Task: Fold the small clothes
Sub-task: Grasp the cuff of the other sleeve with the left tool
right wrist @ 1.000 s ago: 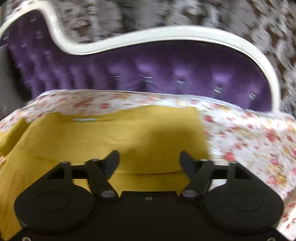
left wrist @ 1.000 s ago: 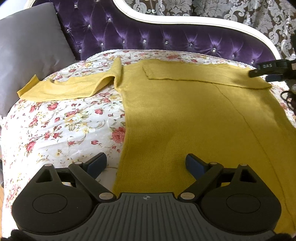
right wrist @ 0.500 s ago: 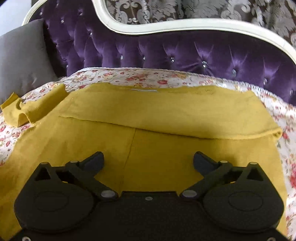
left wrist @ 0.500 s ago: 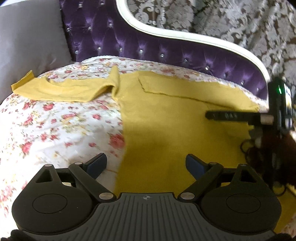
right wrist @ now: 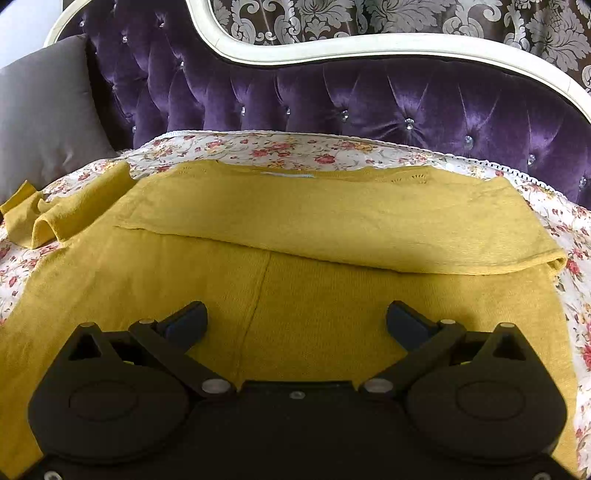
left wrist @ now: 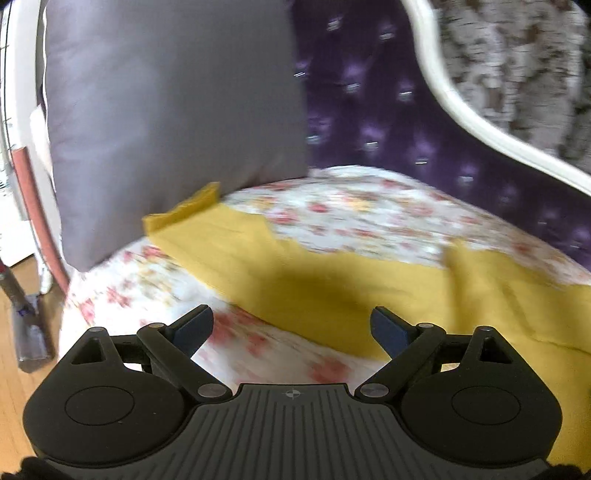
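With both sets of jaws apart (nothing held), the sweater [right wrist: 314,295] sleeve [left wrist: 229,240] ahead of the left gripper [left wrist: 291,328] could be bunched if pinched off its cuff.

Setting: I am working in a home bedroom | Evidence: tufted purple headboard [right wrist: 388,107] with white curved frame [right wrist: 332,51] | floral bedspread [right wrist: 280,147] | grey pillow [left wrist: 166,110] | damask wallpaper [right wrist: 369,14] | wooden floor [left wrist: 14,406]
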